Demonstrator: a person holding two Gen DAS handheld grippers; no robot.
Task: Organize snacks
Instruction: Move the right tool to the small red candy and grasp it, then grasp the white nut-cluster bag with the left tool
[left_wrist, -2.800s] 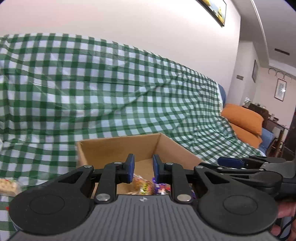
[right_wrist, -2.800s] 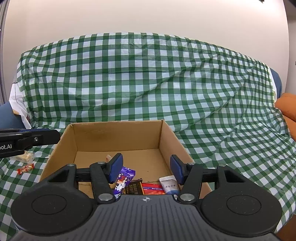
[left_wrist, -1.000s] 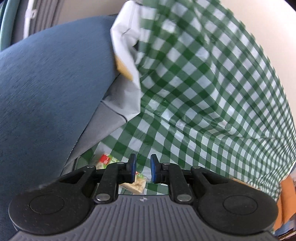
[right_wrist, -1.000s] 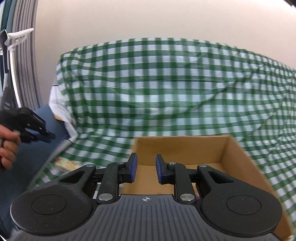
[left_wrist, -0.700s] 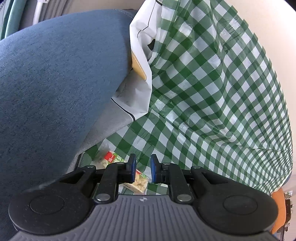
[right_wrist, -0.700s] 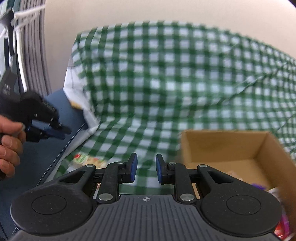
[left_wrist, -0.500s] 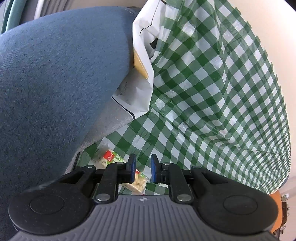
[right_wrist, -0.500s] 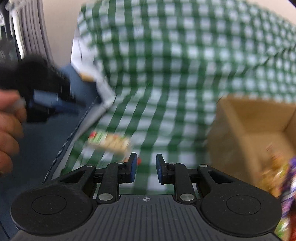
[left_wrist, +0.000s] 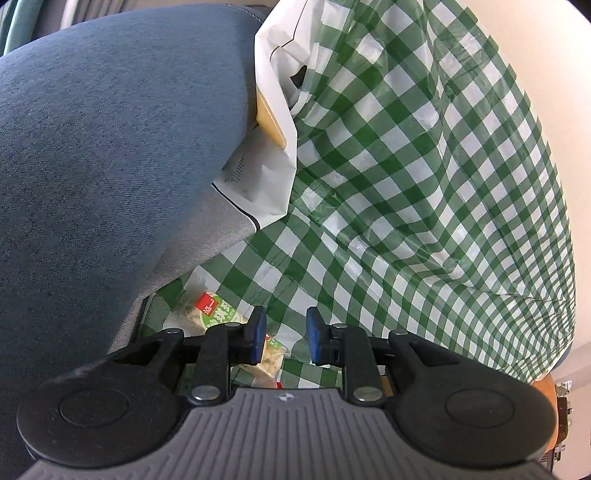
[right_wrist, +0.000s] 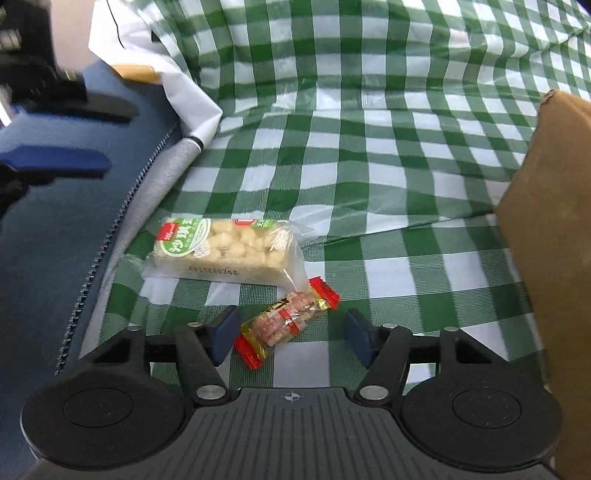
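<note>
Left wrist view: most of the snack packs are hidden behind the left tongs (left_wrist: 282, 335); only the green-and-red label end of the pale puffed-snack pack (left_wrist: 212, 312) and a corner of clear wrapper show past the left blue pad. The blue cushion (left_wrist: 110, 147) fills the left half of that view and blocks whatever lies beyond it. Right wrist view: the cardboard box (right_wrist: 554, 229) is cut off at the right edge, so only one outer wall shows and its contents cannot be seen. The left tongs (right_wrist: 55, 162) appear at the far left, blurred and partly out of frame. Print on both wrappers is too small to read. Left tongs: jaws have just been opening, now slightly apart, pads gripping nothing. Right tongs (right_wrist: 291, 334): jaws have just been opening, now wide apart, nothing held; the small red-and-yellow snack bar (right_wrist: 286, 321) lies loose on the cloth between the pads, its near end just beside the left pad. The puffed-snack pack (right_wrist: 225, 251) lies just beyond it, touching or nearly so. Surface: green-and-white checked cloth (right_wrist: 369, 147) draped over a sofa seat and up its back; white sheet (left_wrist: 273, 166) tucked at the cushion edge; plain pale wall (left_wrist: 546, 74) behind.
</note>
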